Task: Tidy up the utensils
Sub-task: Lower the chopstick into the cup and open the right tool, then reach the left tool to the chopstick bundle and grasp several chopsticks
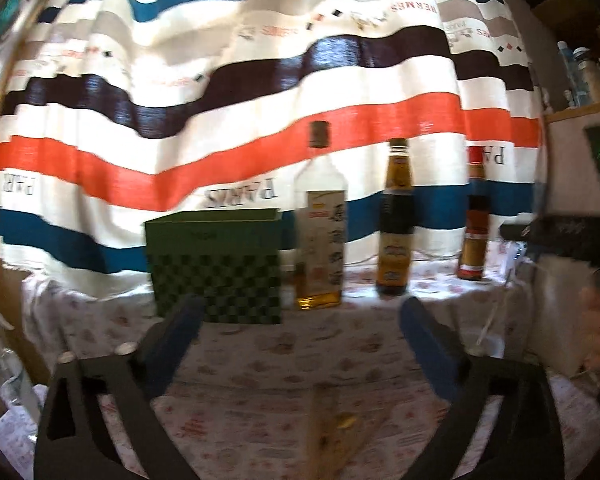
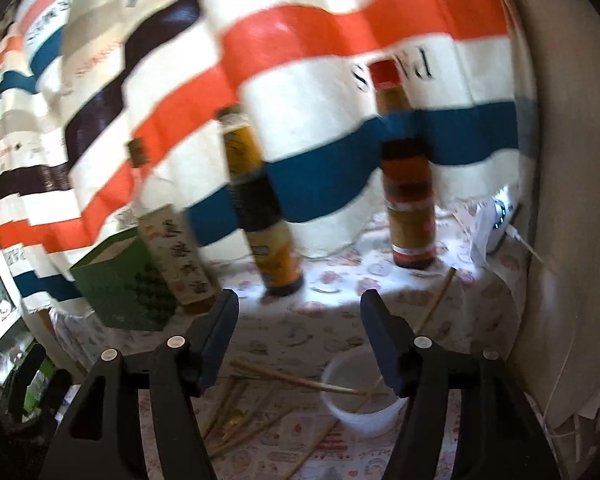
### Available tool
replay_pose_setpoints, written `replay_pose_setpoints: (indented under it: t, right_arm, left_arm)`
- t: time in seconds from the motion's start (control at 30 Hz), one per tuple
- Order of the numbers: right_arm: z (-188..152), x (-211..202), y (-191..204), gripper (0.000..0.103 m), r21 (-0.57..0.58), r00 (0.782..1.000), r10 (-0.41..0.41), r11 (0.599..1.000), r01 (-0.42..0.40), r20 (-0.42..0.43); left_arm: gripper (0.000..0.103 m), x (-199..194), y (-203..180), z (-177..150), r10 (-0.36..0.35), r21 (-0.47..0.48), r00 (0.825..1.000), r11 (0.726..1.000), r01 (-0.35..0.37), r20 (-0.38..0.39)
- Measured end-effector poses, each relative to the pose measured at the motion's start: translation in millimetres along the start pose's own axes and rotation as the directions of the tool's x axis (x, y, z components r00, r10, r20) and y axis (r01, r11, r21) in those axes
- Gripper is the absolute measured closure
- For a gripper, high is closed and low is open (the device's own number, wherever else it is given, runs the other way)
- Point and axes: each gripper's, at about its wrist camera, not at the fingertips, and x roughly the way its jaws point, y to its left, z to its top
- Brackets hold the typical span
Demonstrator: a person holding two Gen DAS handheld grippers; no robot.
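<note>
A: Between the fingers of the right tool (image 2: 298, 340) nothing is held; the jaws stand wide, hanging over scattered chopsticks (image 2: 296, 380) on the patterned worktop (image 2: 292, 320).

B: And the left tool (image 1: 300, 344)?

A: Wide as well, and holding nothing. Its blue pads (image 1: 176, 344) frame bare cloth, with something pale and yellowish blurred low between them; what it is cannot be told.

B: Where do the utensils sit, then?

A: Mostly under the right tool. Several chopsticks lie loose in a heap, one rests across the rim of a white plastic cup (image 2: 360, 400), and a lone stick (image 2: 438, 296) lies apart nearer the red-capped bottle (image 2: 408, 184).

B: What stands beyond?

A: A green perforated box (image 1: 216, 268) at the back left, then a clear oil bottle (image 1: 320, 224), a dark sauce bottle (image 1: 396, 220) and the red-capped one, all against a striped curtain (image 1: 260, 80).

B: So which step is this?

A: It looks like the beginning: no stick is gripped, and most are unsorted. The green box is probably the holder, though the cup might serve.

B: The next move?

A: Likely the right tool dips to a single chopstick and closes narrowly across its shaft, without nudging the cup or the bottles behind.
</note>
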Motion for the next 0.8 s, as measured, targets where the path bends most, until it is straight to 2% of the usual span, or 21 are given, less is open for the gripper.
replay_pose_setpoints:
  t: [0.13, 0.23, 0.37, 0.4, 0.5, 0.57, 0.63, 0.67, 0.73, 0.8]
  right_arm:
    - [-16.7, -25.8, 17.5, 0.031, -0.036, 0.999, 0.016, 0.999, -0.014, 0.047]
    - [-40.2, -37.4, 24.7, 0.031, -0.071, 0.996, -0.025, 0.997, 0.031, 0.084]
    - [-71.9, -32.9, 20.1, 0.031, -0.044, 0.997, -0.012, 0.999, 0.015, 0.075]
    - [-78.0, -28.1, 18.9, 0.031, -0.038, 0.998, -0.006, 0.999, 0.009, 0.059]
    - [-104.4, -2.4, 22.2, 0.031, -0.065, 0.998, 0.009, 0.998, -0.013, -0.066]
    - [-119.9, 22.6, 29.7, 0.031, -0.112, 0.987, -0.030, 0.994, 0.012, -0.161]
    - [-129.1, 40.0, 27.0, 0.031, -0.102, 0.975, -0.048, 0.994, 0.026, -0.217]
    - [-132.3, 44.2, 24.8, 0.031, -0.096, 0.971, -0.048, 0.995, 0.026, -0.234]
    - [-137.2, 51.8, 18.0, 0.031, -0.083, 0.963, -0.069, 0.995, 0.049, -0.259]
    - [-138.3, 55.5, 11.8, 0.031, -0.056, 0.960, -0.069, 0.997, 0.056, -0.273]
  left_arm:
    - [0.001, 8.7, 13.4, -20.2, -0.011, -0.052, 0.998, 0.999, 0.007, -0.064]
    - [0.001, 15.4, 20.4, -28.6, -0.012, -0.063, 0.995, 0.998, 0.005, -0.102]
    - [0.001, 28.3, 29.2, -41.2, 0.016, -0.045, 0.986, 0.999, -0.024, -0.167]
    - [0.001, 32.9, 31.3, -44.4, 0.030, -0.041, 0.982, 0.998, -0.038, -0.185]
    - [0.001, 55.5, 40.7, -60.4, 0.062, -0.070, 0.958, 0.994, -0.085, -0.278]
    - [0.001, 73.2, 45.8, -73.9, 0.058, -0.081, 0.931, 0.992, -0.093, -0.360]
    - [0.001, 82.8, 50.0, -82.6, 0.058, -0.091, 0.913, 0.990, -0.104, -0.404]
    - [0.001, 83.9, 51.6, -85.5, 0.052, -0.098, 0.910, 0.990, -0.101, -0.411]
    - [0.001, 82.8, 54.5, -89.3, 0.042, -0.114, 0.919, 0.989, -0.093, -0.392]
    - [0.001, 84.1, 54.5, -91.6, 0.039, -0.107, 0.916, 0.990, -0.089, -0.400]
